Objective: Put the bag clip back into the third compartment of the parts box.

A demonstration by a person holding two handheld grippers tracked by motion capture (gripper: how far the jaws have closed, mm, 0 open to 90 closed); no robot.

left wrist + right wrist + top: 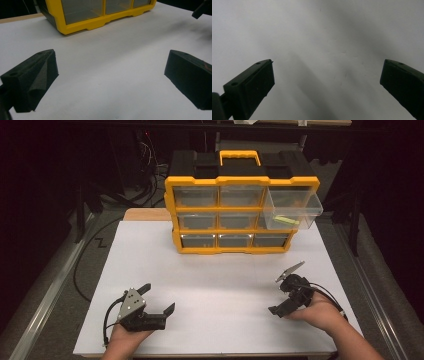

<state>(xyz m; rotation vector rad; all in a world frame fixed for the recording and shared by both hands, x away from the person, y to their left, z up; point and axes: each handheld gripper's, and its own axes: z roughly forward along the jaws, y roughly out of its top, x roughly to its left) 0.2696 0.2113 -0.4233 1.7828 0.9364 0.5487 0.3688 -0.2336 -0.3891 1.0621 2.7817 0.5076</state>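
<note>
High view: the yellow-and-black plastic organiser cabinet with clear drawers stands at the far middle of the white surface, and its clear top-right drawer is pulled out, holding a small yellow-green item. That drawer lies up and away from the right claw, almost straight ahead of it, while the left claw rests well off to the other side, so the right hand is plainly the nearer one. Both claws have their jaws spread with nothing between them

Left gripper view: the left claw gapes over bare surface, the cabinet's bottom row ahead

Right gripper view: the right claw stands wide apart, empty, tilted down at the blank surface
</note>
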